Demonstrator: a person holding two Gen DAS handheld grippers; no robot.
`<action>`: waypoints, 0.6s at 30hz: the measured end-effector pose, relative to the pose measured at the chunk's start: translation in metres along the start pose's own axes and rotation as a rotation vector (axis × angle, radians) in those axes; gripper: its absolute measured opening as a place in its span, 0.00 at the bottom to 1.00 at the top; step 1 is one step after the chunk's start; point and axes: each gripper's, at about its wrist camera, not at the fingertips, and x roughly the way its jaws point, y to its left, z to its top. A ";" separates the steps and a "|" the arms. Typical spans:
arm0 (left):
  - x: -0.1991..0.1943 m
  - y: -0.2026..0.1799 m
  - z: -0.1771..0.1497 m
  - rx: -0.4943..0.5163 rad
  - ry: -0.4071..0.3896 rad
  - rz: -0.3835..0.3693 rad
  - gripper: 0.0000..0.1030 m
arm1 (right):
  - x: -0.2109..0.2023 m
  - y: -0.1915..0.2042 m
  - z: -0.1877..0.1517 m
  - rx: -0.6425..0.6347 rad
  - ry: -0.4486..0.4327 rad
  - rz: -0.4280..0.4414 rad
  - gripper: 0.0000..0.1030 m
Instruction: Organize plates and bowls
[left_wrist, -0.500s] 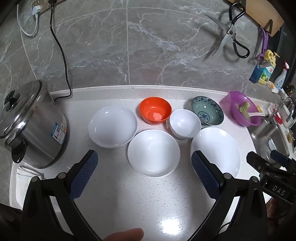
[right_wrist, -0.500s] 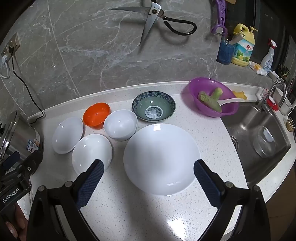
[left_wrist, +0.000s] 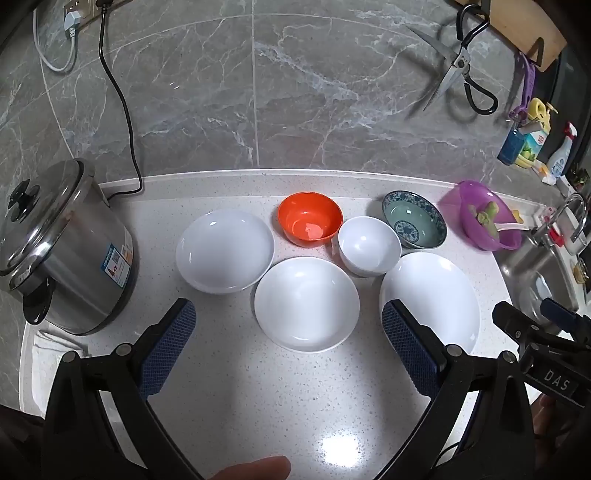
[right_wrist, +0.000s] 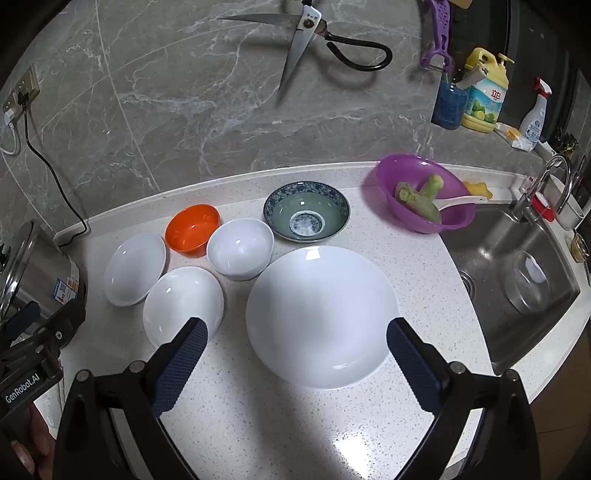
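Crockery is spread on the countertop (right_wrist: 258, 424): large white plate (right_wrist: 321, 314) lies before the released right gripper (right_wrist: 295, 354), white dish (left_wrist: 306, 302) before the released left gripper (left_wrist: 288, 339). Smooth rims may be lost by a shallow pinch, and the touching small white bowl (right_wrist: 240, 251) knocked.

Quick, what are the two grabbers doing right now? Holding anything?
Left hand-held gripper: open, holding nothing, above the speckled white countertop.
Right hand-held gripper: open, holding nothing, in front of the large round white plate.
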 end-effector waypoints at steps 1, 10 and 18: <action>-0.003 -0.002 -0.002 0.000 0.000 0.000 0.99 | 0.000 0.000 0.000 0.000 0.000 0.000 0.97; -0.004 -0.003 -0.003 0.003 0.001 0.002 0.99 | 0.002 -0.002 -0.001 0.000 0.002 -0.002 0.97; -0.003 -0.005 -0.005 0.006 0.001 0.003 0.99 | 0.001 0.000 -0.003 -0.002 0.002 -0.005 0.97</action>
